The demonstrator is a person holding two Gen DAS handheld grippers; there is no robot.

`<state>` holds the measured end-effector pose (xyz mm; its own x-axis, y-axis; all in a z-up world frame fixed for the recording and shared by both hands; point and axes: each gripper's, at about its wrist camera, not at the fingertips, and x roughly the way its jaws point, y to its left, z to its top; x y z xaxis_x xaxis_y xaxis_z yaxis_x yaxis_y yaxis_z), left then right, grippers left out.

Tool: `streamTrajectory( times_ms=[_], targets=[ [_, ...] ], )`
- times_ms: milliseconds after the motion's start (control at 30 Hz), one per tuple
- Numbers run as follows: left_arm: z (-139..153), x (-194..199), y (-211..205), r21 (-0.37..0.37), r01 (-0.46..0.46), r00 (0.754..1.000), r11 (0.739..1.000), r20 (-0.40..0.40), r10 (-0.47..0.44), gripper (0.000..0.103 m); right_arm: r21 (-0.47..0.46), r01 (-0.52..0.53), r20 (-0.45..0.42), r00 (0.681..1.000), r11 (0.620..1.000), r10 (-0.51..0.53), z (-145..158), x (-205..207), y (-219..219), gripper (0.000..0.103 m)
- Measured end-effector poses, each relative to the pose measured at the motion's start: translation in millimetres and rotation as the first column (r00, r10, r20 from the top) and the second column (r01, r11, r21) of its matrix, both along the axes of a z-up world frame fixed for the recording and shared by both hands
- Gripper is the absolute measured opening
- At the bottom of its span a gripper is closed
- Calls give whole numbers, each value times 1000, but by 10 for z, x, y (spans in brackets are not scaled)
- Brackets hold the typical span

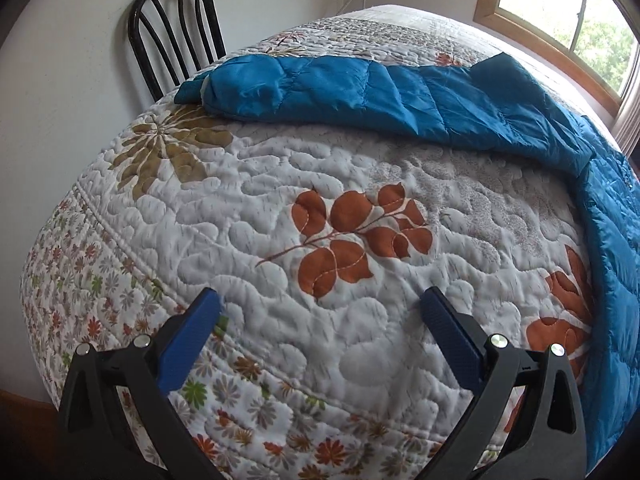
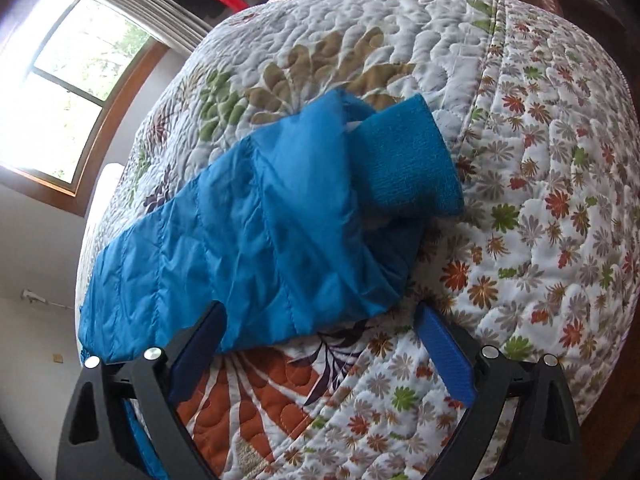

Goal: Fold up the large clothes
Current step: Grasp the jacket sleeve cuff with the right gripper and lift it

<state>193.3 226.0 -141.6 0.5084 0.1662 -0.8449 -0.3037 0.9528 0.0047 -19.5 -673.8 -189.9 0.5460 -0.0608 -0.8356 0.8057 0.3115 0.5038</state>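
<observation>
Blue quilted jacket spread flat on a bed, over a white quilt stitched with orange leaves and olive flowers. Laid out wide, probably so sleeves and body can be folded without bunching.

Left wrist view: one sleeve stretched across the far side, ribbed cuff at far left near a black chair standing against the wall. Jacket body running down the right edge toward the near side. Window far right. Left gripper hovering above bare quilt, jaws spread wide, blue pads holding nothing. Well apart from the fabric; likely waiting for its turn or lining up on a hem.

Right wrist view: the other sleeve lying diagonally from near left toward the middle, knit cuff slightly raised and rumpled at its end. Right gripper with jaws apart, empty, poised just above the sleeve's near edge. Left finger overlapping the fabric in the picture; real contact impossible to confirm. Placement suggests a pinch on the sleeve next, to swing it inward over the body.

Folding not yet begun, judging by both sleeves fully extended. Slippery shell and puffy filling likely to slide or spring back; firm grip near a seam advisable.
</observation>
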Motion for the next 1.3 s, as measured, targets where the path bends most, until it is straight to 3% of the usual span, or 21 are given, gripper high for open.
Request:
streamTrajectory(
  times_ms=[133,167,267,367,433,567,833,933,1100,1200,1300],
  targets=[
    [-37,85,-32,9,3,1000,1000,9,-3,100,-62,20,-22,1000,998,-21,13,133,-72,92],
    [-45,100,-37,11,3,1000,1000,12,-3,100,-89,21,-21,1000,996,-23,34,168,-82,85],
    [-60,134,-25,1,4,1000,1000,15,-4,100,-100,20,-23,999,995,-23,31,297,-155,47],
    [-59,142,-12,4,4,1000,1000,17,-4,100,-76,4,58,998,997,0,77,350,-205,28],
    [-61,151,-6,5,4,1000,1000,20,-4,100,-98,-9,99,995,995,19,169,381,-213,23],
    [-58,133,-20,7,4,1000,1000,20,-4,100,-112,14,132,991,994,1,273,333,-293,21],
    [-60,147,-16,5,4,1000,1000,21,-4,100,-66,55,43,998,996,-53,22,262,-486,19],
    [-57,137,-17,2,6,1000,1000,23,-6,100,-105,71,19,997,992,-69,100,320,-427,18],
    [-59,128,-23,3,9,1000,1000,25,-9,100,-282,45,77,997,958,-24,765,544,-21,17],
    [-59,124,-27,-3,13,1000,1000,28,-13,100,-359,-45,160,981,932,108,1234,810,385,16],
    [-24,113,-12,-16,20,999,1000,29,-20,100,-432,-181,178,943,884,280,1563,1160,902,16]
  ],
)
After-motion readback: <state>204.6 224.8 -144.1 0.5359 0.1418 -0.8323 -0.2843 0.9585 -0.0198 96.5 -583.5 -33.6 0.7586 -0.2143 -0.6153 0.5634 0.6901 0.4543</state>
